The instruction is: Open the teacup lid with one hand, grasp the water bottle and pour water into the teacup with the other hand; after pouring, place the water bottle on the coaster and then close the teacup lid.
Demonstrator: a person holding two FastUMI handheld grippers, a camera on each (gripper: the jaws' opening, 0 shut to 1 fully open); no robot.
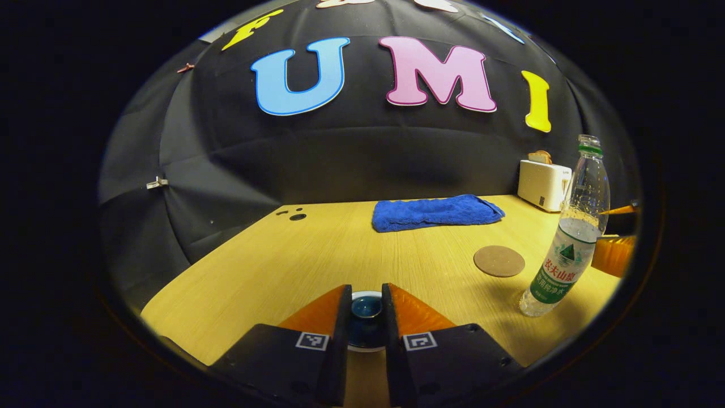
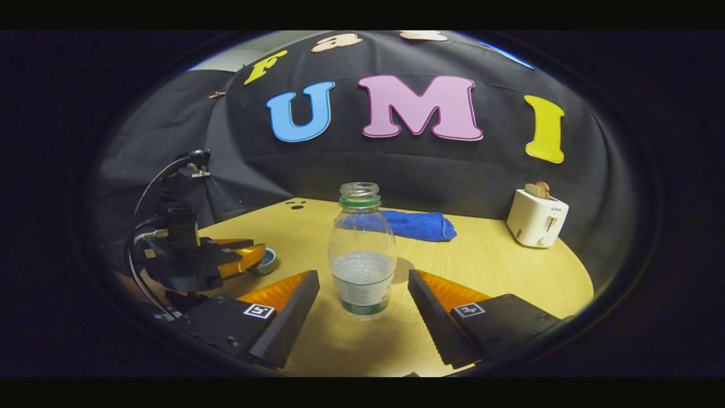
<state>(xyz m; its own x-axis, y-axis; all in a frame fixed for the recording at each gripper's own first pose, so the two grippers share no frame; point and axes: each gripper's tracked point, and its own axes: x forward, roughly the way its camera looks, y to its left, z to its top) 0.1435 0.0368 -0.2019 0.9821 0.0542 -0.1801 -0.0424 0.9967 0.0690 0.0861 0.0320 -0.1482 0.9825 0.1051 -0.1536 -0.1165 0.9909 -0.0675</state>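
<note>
My left gripper (image 1: 366,290) is down at the table with both fingers pressed on the dark blue knob of the teacup lid (image 1: 366,309); the cup's pale rim shows around it. A clear, uncapped water bottle (image 1: 566,243) with a green label stands upright to the right, partly filled. In the right gripper view the bottle (image 2: 362,249) stands between the widely spread fingers of my open right gripper (image 2: 362,276), untouched. A round brown coaster (image 1: 499,261) lies flat behind the bottle. The left gripper (image 2: 229,262) shows at the left, over the teacup (image 2: 266,262).
A folded blue towel (image 1: 436,212) lies at the back of the wooden table (image 1: 283,266). A white toaster (image 2: 537,218) with bread in it stands at the back right. The table's left edge and the cloth wall are close by.
</note>
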